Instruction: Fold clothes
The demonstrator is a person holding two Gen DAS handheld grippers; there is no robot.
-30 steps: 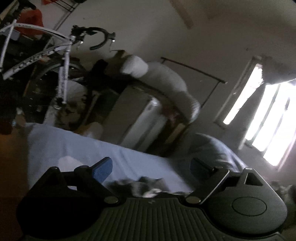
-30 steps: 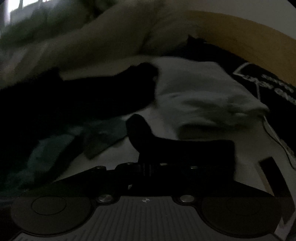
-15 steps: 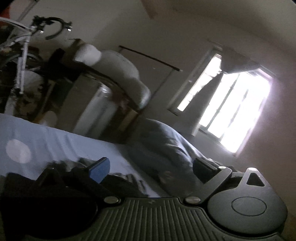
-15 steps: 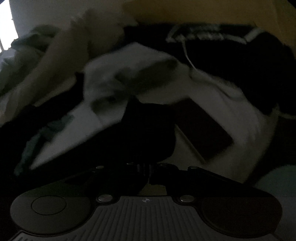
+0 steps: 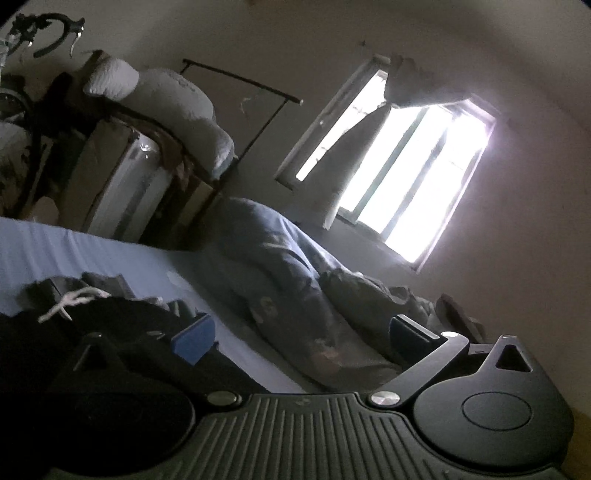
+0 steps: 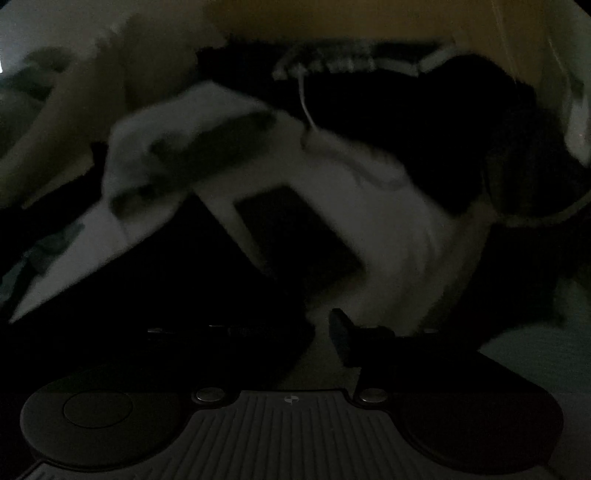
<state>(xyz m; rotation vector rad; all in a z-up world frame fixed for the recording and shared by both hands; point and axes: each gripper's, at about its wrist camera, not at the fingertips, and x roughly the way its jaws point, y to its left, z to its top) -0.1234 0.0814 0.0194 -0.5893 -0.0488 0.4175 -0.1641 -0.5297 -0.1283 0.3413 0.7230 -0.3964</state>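
Note:
My left gripper [image 5: 301, 334] is open and empty, held above the blue bed sheet [image 5: 92, 254]. A black garment with a white drawstring [image 5: 70, 301] lies under its left finger. In the dark right wrist view, a pile of clothes fills the frame: a white garment [image 6: 388, 221] with a dark patch and a black garment with white trim [image 6: 406, 96]. My right gripper [image 6: 317, 328] hangs over the pile with a gap between its fingers. Its left finger is lost in dark cloth; the right finger [image 6: 341, 328] shows. Nothing is visibly held.
A crumpled blue-grey duvet [image 5: 295, 280] lies on the bed ahead. Behind it are a bright window [image 5: 413, 177], a clothes rail [image 5: 243, 77], a white bundle on boxes [image 5: 166, 99] and a bicycle [image 5: 48, 33] at the far left. A wooden headboard [image 6: 332, 18] is beyond the pile.
The left gripper has swung right, from the bicycle toward the window. The right gripper was shut on dark cloth; now its fingers stand apart and the view has shifted over the pile.

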